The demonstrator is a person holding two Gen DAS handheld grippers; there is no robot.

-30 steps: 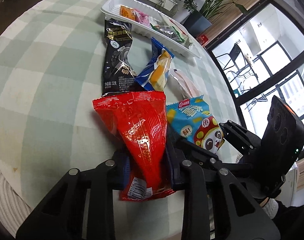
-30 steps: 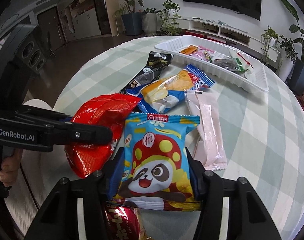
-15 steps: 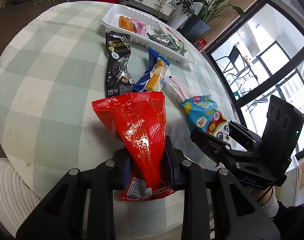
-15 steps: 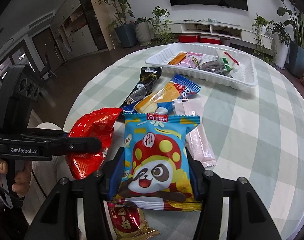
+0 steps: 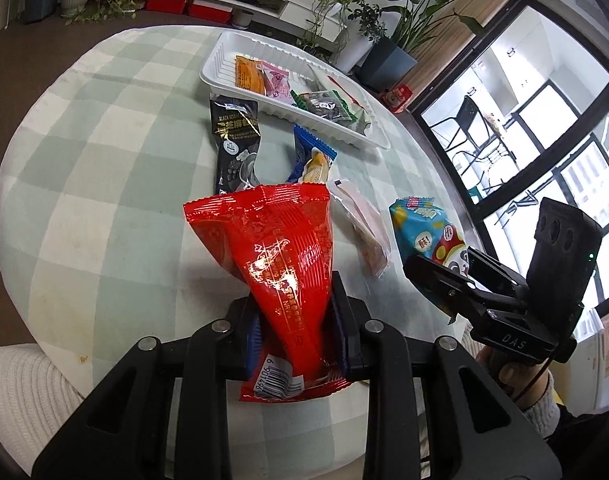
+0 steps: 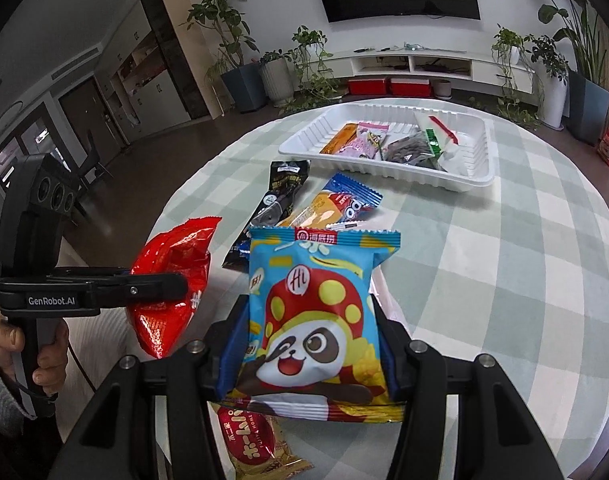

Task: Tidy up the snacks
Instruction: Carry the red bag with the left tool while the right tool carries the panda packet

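Already clamped narrow by the left gripper (image 5: 300,320) on the red snack bag's (image 5: 276,248) tail and wider by the right gripper (image 6: 304,344) across the panda snack pack (image 6: 316,320), above the table's (image 5: 104,200) near edge, well short of the white tray (image 6: 480,160) at its far edge — liable to slip out or drop short.

Both grippers risen off table (image 5: 104,168) since a second ago. Red snack bag (image 5: 280,256) in left gripper (image 5: 296,320) now hangs clear of cloth. Panda snack bag (image 6: 316,312) in right gripper (image 6: 304,340) lifted away from pink packet (image 5: 364,224); gold-red packet (image 6: 252,444) exposed beneath it.
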